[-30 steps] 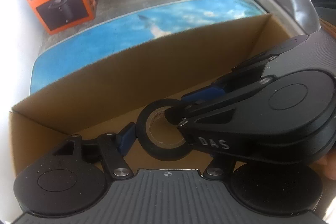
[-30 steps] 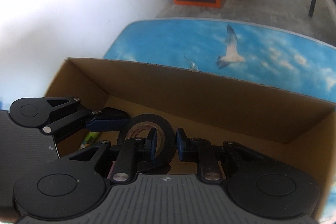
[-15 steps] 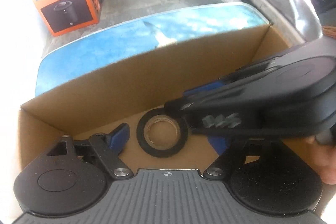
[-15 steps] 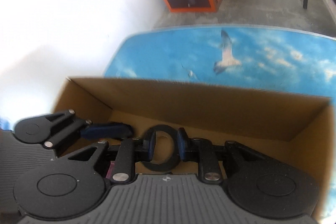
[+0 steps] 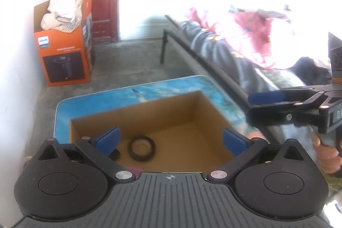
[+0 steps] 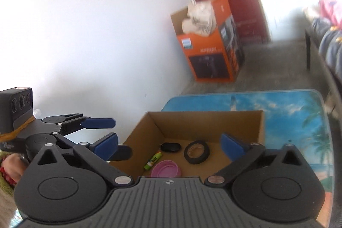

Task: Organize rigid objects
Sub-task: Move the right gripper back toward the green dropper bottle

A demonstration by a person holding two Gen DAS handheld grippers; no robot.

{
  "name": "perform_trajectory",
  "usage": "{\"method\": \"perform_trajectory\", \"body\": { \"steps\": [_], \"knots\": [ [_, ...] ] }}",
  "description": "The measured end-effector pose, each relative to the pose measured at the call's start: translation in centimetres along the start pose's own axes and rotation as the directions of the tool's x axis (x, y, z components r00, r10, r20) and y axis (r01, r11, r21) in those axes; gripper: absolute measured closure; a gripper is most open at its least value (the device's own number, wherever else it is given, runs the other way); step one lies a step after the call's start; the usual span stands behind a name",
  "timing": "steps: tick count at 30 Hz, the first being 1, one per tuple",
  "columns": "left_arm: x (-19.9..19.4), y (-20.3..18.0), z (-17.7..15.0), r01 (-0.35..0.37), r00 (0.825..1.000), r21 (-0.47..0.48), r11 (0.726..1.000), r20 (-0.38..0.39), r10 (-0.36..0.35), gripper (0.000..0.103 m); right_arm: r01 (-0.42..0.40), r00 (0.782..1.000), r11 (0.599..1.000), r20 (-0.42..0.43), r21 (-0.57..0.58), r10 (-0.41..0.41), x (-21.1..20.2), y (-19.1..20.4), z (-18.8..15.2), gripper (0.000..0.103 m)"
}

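So far I count four things lying on the floor of the cardboard box (image 6: 213,121): the black tape roll (image 6: 196,152) flat near the middle, a dark key-fob-like item (image 6: 170,147) just beside it toward the far wall, a green tube (image 6: 153,161) and a pink lid (image 6: 165,169) nearer my side. My right gripper (image 6: 171,145) has just been opening and now stands fully spread with nothing between its blue pads, above the box; the tape roll lies free below it. My left gripper (image 5: 171,140) has been opening too and is likewise wide and empty, hovering over the same box. I judge the tape placement finished. What remains I cannot settle: the blue sky-printed table (image 6: 299,121) around the box shows no loose objects in either view, though its near part is hidden behind the grippers. If anything is left, it sits out of frame.
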State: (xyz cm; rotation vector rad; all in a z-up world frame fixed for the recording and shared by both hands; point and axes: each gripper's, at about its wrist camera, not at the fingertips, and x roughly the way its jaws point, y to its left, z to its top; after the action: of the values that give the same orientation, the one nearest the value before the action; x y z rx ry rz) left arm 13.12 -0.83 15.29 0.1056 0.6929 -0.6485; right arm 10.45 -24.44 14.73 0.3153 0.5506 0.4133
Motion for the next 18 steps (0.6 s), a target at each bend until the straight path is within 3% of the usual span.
{"method": "perform_trajectory", "body": {
  "steps": [4, 9, 14, 18],
  "knots": [
    [-2.2, -0.7, -2.4, 0.068, 0.998, -0.004, 0.998, -0.012, -0.068, 0.001, 0.093, 0.995, 0.991, 0.044, -0.092, -0.09, -3.6, 2.8, -2.9, 0.0],
    [-3.6, -1.5, -7.4, 0.098, 0.995, -0.081, 0.992, -0.015, -0.1, 0.0, 0.248, 0.969, 0.948, 0.035, -0.202, -0.246, -5.2, 5.7, -6.4, 0.0],
    [-5.0, -2.4, -11.5, 0.067, 0.998, -0.079, 0.995, 0.018, -0.066, 0.0, 0.352, 0.934, 0.91, 0.026, -0.219, -0.355, -4.9, 6.8, -8.7, 0.0],
    [-4.5, -3.6, -13.4, 0.031, 0.999, -0.083, 0.996, 0.031, -0.028, 0.0, 0.397, 0.917, 0.898, 0.042, -0.192, -0.397, -4.4, 6.5, -10.4, 0.0]
  ]
}}
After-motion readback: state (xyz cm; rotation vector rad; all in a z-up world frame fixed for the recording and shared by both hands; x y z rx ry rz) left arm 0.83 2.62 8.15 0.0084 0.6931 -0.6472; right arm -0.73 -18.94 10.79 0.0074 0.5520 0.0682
